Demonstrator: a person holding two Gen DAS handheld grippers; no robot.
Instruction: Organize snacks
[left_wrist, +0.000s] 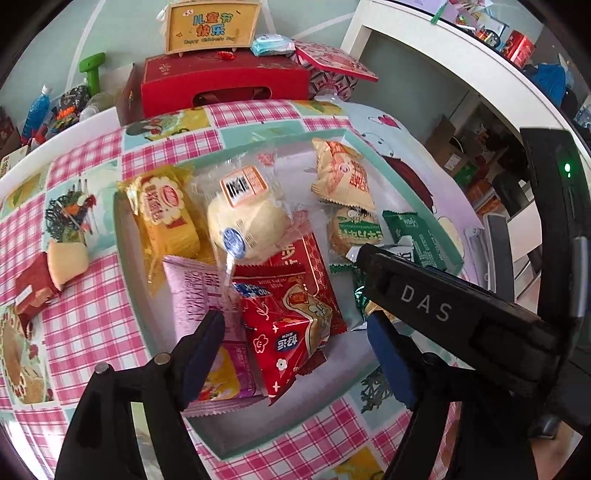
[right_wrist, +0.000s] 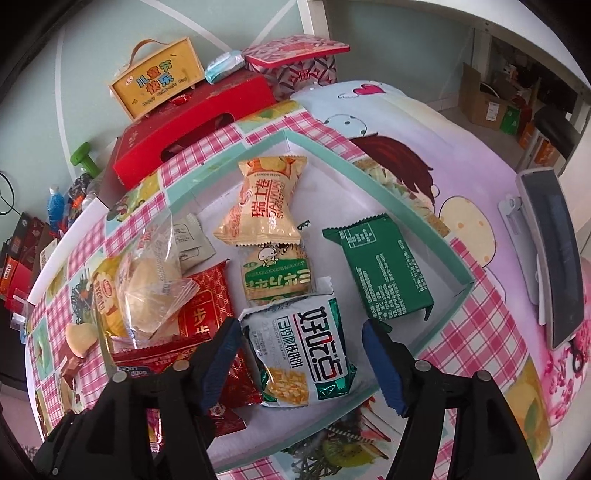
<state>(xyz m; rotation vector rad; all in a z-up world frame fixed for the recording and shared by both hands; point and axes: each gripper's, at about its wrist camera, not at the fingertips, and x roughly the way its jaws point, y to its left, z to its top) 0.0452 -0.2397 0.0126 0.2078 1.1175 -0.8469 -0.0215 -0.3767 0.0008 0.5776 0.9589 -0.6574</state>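
Working left to right, I see two loose snacks on the checked tablecloth, outside the shallow mint-rimmed tray where the rest are piled. My left gripper hangs open over the tray's near side, nothing pinched; below it lie a small red packet and a pink wrapper. Closing here could catch both overlapping packs or crush the soft bun nearby. My right gripper is also open, straddling a white-and-green pouch without pressing it; its slick foil could slip sideways. The right gripper's body covers the tray's right corner in the left view, and I cannot read what lies under the pile.
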